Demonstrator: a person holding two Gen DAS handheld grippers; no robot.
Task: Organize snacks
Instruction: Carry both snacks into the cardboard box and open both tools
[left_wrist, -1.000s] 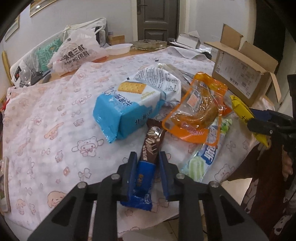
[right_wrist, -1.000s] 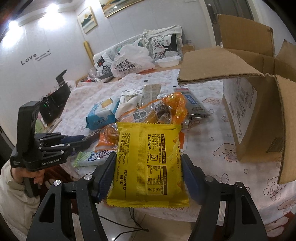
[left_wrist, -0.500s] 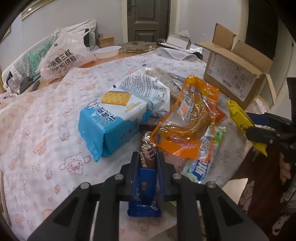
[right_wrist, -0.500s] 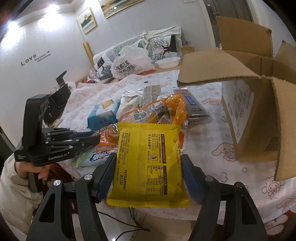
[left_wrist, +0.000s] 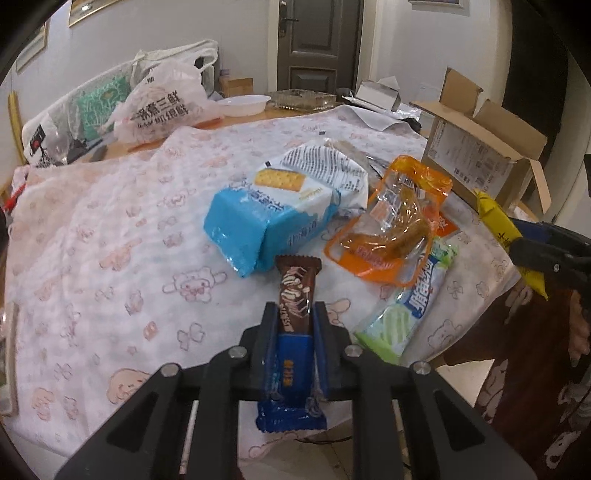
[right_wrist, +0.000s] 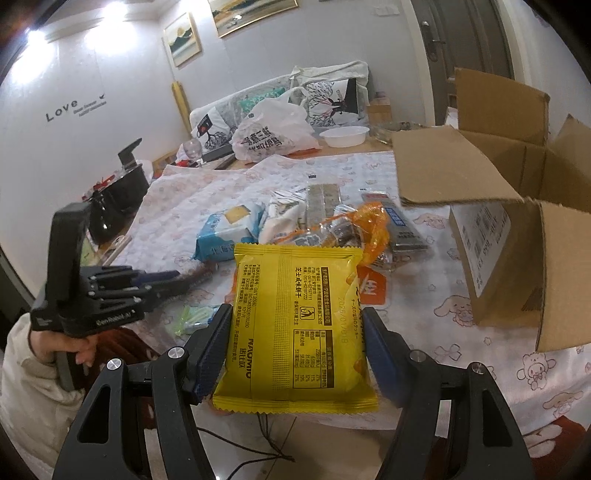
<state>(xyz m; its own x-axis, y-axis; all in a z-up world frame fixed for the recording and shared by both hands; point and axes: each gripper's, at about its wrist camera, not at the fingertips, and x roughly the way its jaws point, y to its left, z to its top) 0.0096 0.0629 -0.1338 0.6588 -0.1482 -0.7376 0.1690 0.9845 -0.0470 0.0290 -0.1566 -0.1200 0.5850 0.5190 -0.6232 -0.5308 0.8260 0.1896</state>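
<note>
I see a table under a pink-printed cloth (left_wrist: 110, 229), snack packets piled at its middle, an open cardboard box (right_wrist: 517, 236) at its right edge. My left gripper (left_wrist: 294, 325) angles downward, pinching a brown-and-blue chocolate bar (left_wrist: 295, 295) above the cloth. My right gripper (right_wrist: 297, 328) clamps a yellow packet (right_wrist: 295, 325) before the box.

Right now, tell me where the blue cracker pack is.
In the left wrist view the blue cracker pack lies mid-table on the patterned cloth, just left of the orange pouch and beyond the chocolate bar clamped in the left gripper.
</note>
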